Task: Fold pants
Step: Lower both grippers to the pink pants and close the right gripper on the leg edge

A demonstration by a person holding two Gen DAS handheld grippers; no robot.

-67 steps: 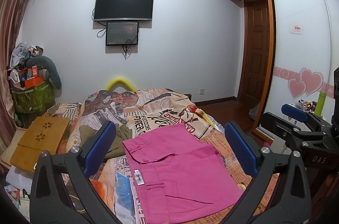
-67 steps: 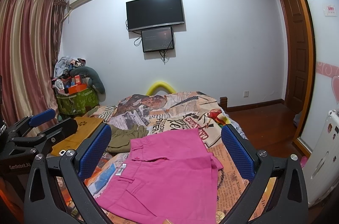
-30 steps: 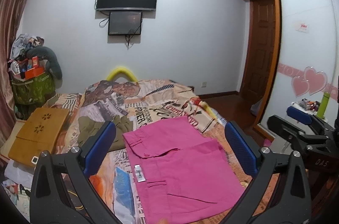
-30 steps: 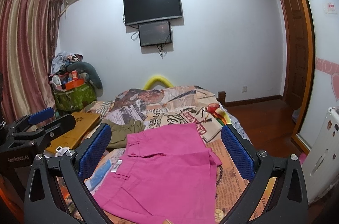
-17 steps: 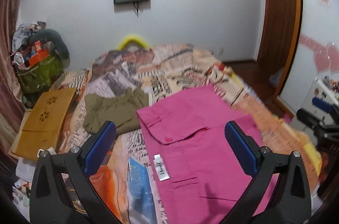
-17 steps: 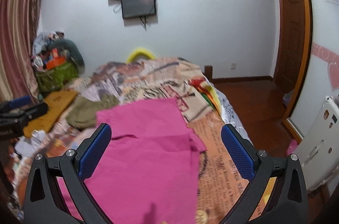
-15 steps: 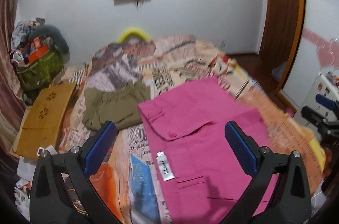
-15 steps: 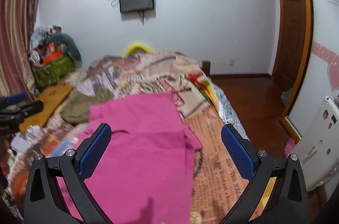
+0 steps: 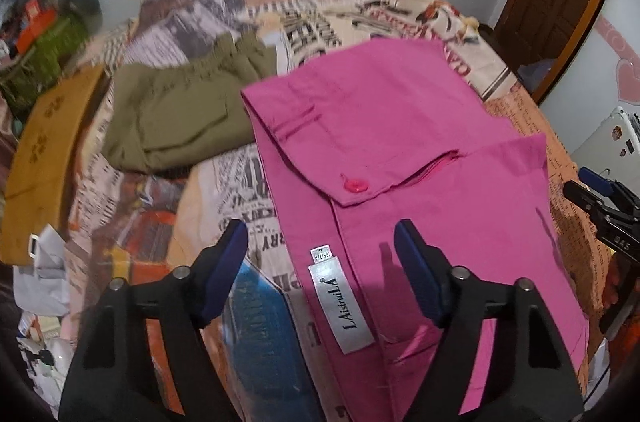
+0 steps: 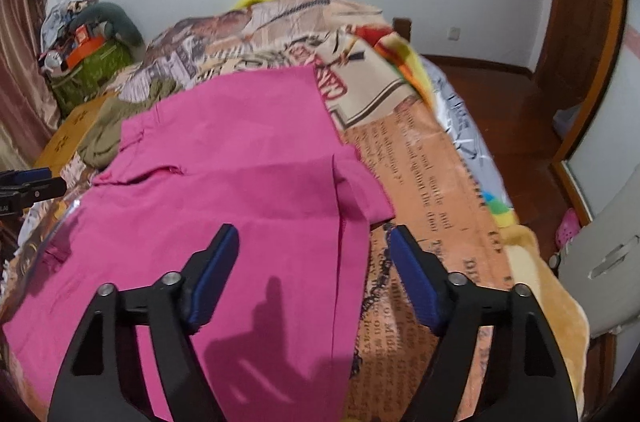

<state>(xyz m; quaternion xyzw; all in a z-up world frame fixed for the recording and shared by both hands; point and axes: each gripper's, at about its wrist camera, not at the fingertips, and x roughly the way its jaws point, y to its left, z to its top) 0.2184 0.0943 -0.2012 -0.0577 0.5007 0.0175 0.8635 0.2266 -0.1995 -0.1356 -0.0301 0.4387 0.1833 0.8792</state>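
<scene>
Two open tools hang over pink pants (image 9: 420,158) spread flat on a newsprint-patterned bedspread (image 10: 420,158), each placed for a grab: the left tool (image 9: 320,262) above the waistband beside the white brand label (image 9: 344,306), the right tool (image 10: 314,264) over the pants' right edge. Neither grips cloth. Half a second earlier both pointed higher, with the wall TV in view; now they tilt down and sit closer. Olive shorts (image 9: 176,114) lie beside the waistband.
</scene>
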